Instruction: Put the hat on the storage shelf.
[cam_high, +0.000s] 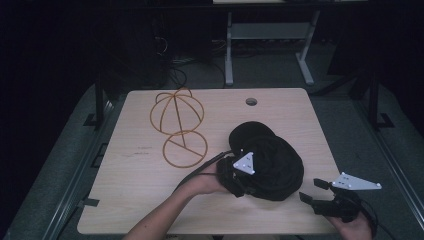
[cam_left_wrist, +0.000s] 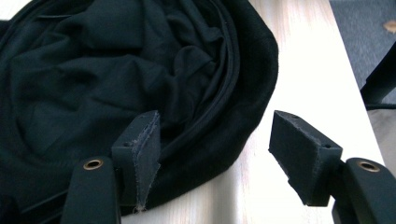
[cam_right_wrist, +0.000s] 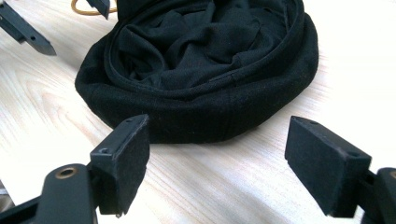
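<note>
A black hat (cam_high: 270, 160) lies upside-down on the wooden table (cam_high: 140, 200), its crumpled lining (cam_left_wrist: 116, 60) facing up. My left gripper (cam_high: 247, 186) is at the hat's near-left rim. It stands open (cam_left_wrist: 215, 123): one pad (cam_left_wrist: 144, 149) is over the lining side and the other over bare wood, with the rim (cam_left_wrist: 219, 140) between them. My right gripper (cam_high: 311, 191) is open, off the hat's near-right side by the table's front right corner. In the right gripper view its jaws (cam_right_wrist: 219, 126) are spread wide, short of the hat's band (cam_right_wrist: 201, 116), with nothing held.
A gold wire hat frame (cam_high: 177, 127) lies on its side at the table's back left. A round cable hole (cam_high: 251, 101) sits near the far edge. The left gripper's black cable (cam_high: 200, 172) trails across the table. Desk legs (cam_high: 229, 50) stand beyond on the floor.
</note>
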